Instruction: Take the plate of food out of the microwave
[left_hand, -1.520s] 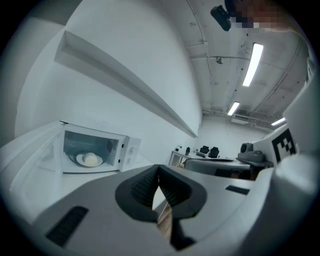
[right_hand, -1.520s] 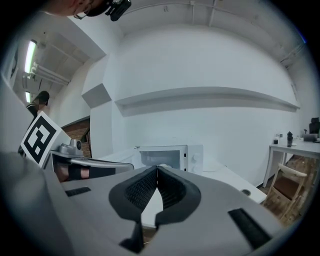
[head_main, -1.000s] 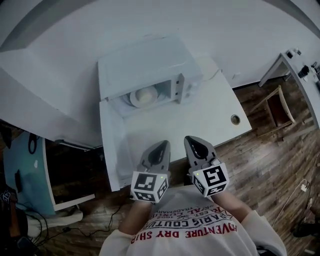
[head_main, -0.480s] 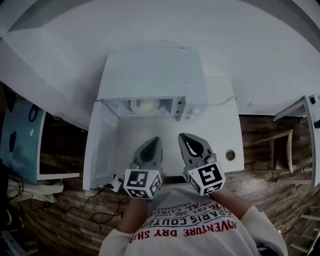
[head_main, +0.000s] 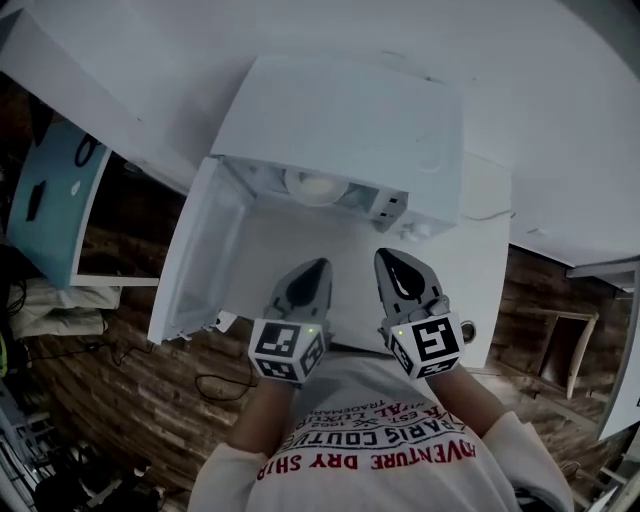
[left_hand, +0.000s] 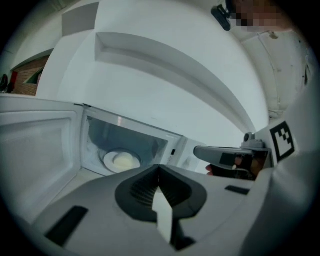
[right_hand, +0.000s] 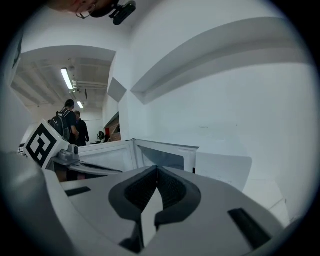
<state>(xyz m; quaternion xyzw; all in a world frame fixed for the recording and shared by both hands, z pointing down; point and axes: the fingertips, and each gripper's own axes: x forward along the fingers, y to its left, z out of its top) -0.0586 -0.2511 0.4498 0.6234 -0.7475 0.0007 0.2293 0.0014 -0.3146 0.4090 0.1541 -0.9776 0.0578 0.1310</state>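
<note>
White box microwave (head_main: 340, 120) stands on a white surface (head_main: 300, 235), and its white door (head_main: 195, 260) hangs open to the left. A round white plate (left_hand: 121, 161) with a pale mound of food rests on the cavity floor. Left gripper (head_main: 316, 270) and right gripper (head_main: 393, 258), both pressed together and empty, hover over the surface, short of the cavity. Brown wooden floor (head_main: 130, 400) surrounds.

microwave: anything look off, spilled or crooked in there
Nothing stands out. The microwave has its door wide open, and the plate of pale food sits flat inside, with no spill visible.
</note>
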